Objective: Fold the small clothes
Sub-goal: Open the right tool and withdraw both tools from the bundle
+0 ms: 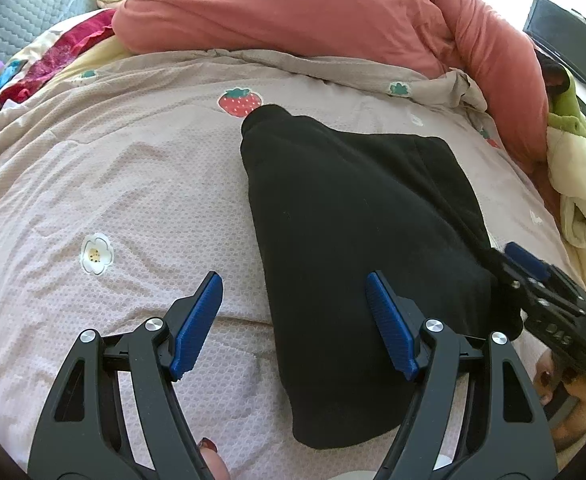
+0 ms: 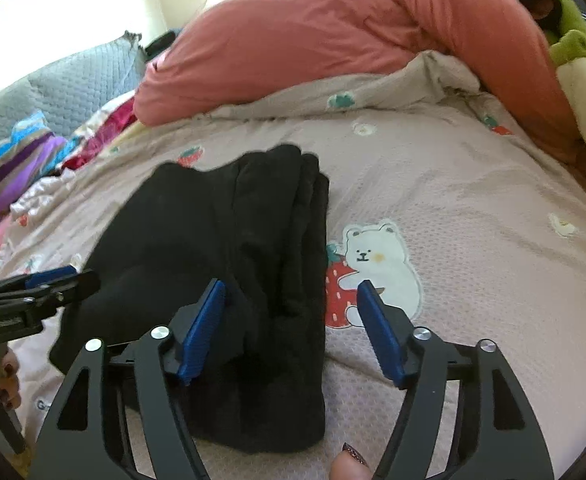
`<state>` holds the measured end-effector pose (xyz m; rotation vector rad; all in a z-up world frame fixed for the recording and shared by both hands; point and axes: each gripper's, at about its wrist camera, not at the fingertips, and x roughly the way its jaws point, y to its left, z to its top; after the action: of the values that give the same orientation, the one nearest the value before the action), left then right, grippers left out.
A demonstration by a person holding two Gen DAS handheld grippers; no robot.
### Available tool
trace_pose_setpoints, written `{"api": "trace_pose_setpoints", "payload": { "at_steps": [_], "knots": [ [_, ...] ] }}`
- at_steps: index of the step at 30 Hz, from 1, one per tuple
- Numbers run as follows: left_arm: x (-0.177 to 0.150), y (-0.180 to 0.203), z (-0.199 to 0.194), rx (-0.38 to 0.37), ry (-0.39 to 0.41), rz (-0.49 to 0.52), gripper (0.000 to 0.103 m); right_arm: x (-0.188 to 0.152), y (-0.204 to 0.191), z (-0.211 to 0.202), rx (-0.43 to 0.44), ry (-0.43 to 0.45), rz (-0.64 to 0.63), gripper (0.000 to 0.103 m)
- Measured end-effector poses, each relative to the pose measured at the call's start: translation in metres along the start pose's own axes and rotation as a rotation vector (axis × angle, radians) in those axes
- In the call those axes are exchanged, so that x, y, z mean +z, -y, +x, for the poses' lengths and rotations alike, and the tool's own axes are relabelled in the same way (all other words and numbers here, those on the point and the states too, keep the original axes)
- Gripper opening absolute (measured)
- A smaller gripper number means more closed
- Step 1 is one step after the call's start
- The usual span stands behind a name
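Nearest, the left tool (image 1: 295,322) tilts down over the bed, its ribbed blue pads spread with nothing pinched; its right pad hangs above the black garment's near left edge. The right tool (image 2: 291,330) also angles down, pads spread and empty, straddling the garment's thick folded right edge. The black garment (image 1: 357,248), soft and fleecy, lies folded on the textured pinkish bedspread (image 1: 125,184) printed with strawberries and a bear. Beyond, a rumpled coral duvet (image 1: 293,16) is heaped.
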<state>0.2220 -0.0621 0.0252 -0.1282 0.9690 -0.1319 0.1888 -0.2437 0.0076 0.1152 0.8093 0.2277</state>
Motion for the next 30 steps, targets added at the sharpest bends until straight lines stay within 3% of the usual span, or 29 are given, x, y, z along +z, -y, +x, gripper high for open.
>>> {"api": "trace_pose_setpoints", "payload": {
  "at_steps": [9,14,17,19,21,30],
  "knots": [
    [0.0,0.002,-0.006,-0.006,0.006,0.006,0.067,-0.003,0.0,-0.04,-0.025,0.079,-0.024,0.087],
    [-0.001,0.004,-0.02,-0.01,0.03,0.016,0.073,-0.007,-0.007,-0.06,-0.049,0.117,-0.052,0.094],
    [-0.003,0.004,-0.035,-0.009,0.059,0.025,0.077,-0.011,-0.012,-0.072,-0.052,0.145,-0.061,0.096],
    [-0.005,0.003,-0.048,-0.009,0.089,0.026,0.09,-0.015,-0.016,-0.083,-0.051,0.175,-0.065,0.098],
    [-0.008,0.002,-0.059,-0.007,0.113,0.034,0.093,-0.017,-0.019,-0.093,-0.05,0.201,-0.068,0.098],
    [-0.027,0.0,-0.105,0.02,0.195,0.067,0.093,-0.024,-0.035,-0.129,-0.021,0.274,-0.062,0.098]
  ]
}}
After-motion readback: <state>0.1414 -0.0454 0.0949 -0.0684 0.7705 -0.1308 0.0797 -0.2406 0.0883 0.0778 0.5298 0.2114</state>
